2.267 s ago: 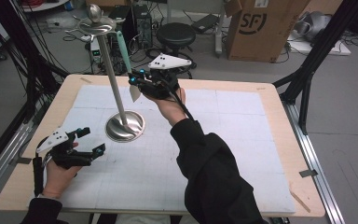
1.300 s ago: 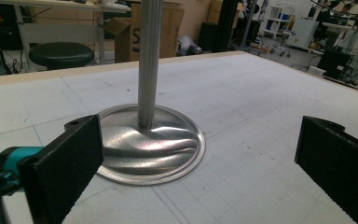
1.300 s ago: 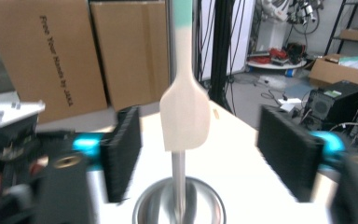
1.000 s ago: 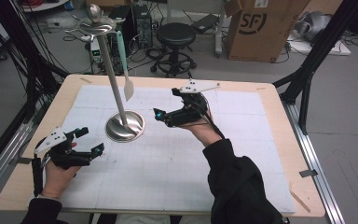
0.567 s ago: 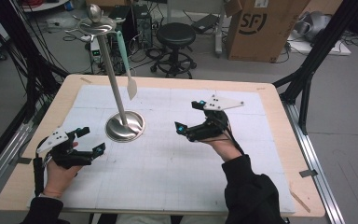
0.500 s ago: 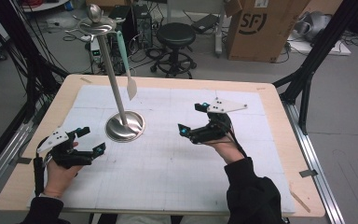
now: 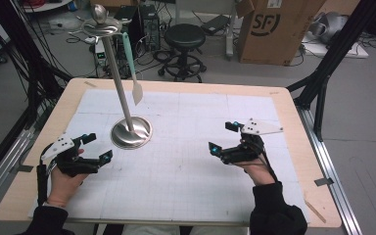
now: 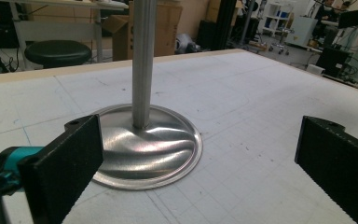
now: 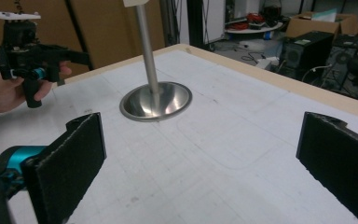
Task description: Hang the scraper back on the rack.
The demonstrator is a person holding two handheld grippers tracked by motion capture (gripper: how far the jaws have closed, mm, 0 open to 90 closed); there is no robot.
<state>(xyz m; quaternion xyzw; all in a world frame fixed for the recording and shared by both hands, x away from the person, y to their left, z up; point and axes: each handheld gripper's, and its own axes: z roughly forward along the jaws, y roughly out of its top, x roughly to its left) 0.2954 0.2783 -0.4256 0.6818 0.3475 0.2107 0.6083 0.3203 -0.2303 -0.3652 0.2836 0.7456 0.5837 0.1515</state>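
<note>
Table (image 7: 186,196) with a white gridded mat fills the middle of the high view; the person's two forearms come in from the bottom edge. At the left, the left hand (image 7: 61,183) holds the left gripper (image 7: 98,147) just above the mat, near the front left corner; its jaws stand wide apart with nothing between them, and they point toward the stand. In the left gripper view the two black pads (image 8: 65,163) frame the round base (image 8: 144,144) of the stand, which lies near and a little left of centre; the pole (image 8: 143,60) rises straight out of the base.

Stand (image 7: 122,98) is on the left half of the mat, well apart from both grippers; its metal base rests flat on the mat and the pole leans slightly in the high view. At its top sits a small metal dish (image 7: 100,27); a spatula (image 7: 132,68) with a pale green handle hangs from it, the white blade down, clear of the table.

At the right, the right hand (image 7: 257,171) holds the right gripper (image 7: 223,137) above the right half of the mat; its jaws are also wide and empty, and they point left. In the right gripper view the stand is farther off, between the pads, and the left gripper is at the upper left.

Behind the table are a black stool (image 7: 188,36) and a cardboard box (image 7: 279,29).
</note>
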